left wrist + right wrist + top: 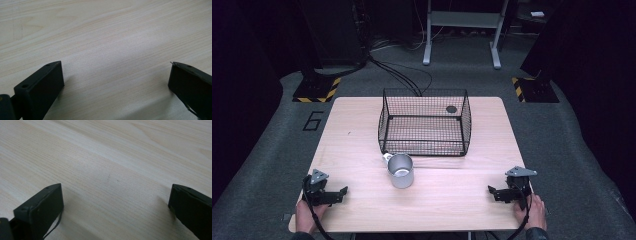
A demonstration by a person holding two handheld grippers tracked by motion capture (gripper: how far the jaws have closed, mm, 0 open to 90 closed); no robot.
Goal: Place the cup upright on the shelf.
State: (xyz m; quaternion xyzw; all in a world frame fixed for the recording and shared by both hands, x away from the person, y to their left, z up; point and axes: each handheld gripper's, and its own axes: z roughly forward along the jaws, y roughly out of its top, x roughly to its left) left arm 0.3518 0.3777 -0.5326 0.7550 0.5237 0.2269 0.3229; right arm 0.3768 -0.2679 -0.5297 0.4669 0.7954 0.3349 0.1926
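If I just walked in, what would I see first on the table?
Probably the big black wire basket at the middle back of the wooden table, and the shiny metal mug standing just in front of it. Nearer, the left tool and right tool sit open at the front corners, holding nothing.

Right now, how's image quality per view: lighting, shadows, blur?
High view: the table is brightly lit against dark surroundings, and the metal mug and wire basket look a little soft. Left gripper view: sharp wood grain, soft shadows under the open left tongs. Right gripper view: much the same, with shadows beside the open right tongs.
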